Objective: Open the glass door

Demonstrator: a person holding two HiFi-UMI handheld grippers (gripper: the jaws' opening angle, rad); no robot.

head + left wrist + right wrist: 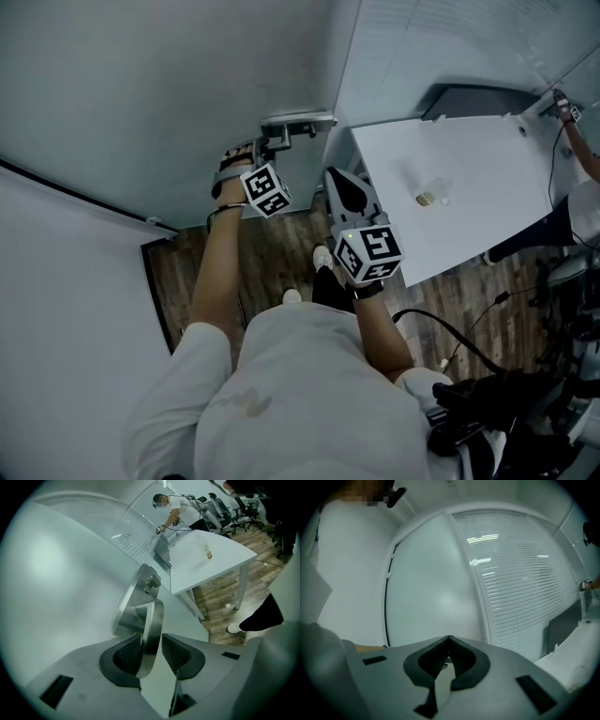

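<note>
Glass door: frosted, fills the upper left of the head view. Bounded on the left by a dark seam against a plain wall, on the right by a white frame next to a panel of blinds.

Wooden floor: shows only as a narrow strip between door, wall and body, then widens to the right under the table.

White table: stands just right of the door, its nearest corner close to the handle. Crowds the room on that side.

Second person: at the table's far end, well apart.

Right gripper: shows against the table's left edge, beside the left one and apart from it. Faces the door pane, jaws pressed together with nothing between them.

Left gripper: reaches to the door's right edge, jaws pinching the door handle.

Door handle: brushed-metal lever on a metal plate at the door's right edge. Stands between the two pads, left pad flat against it.

Small pale object: lies on the table, well back from every edge.
</note>
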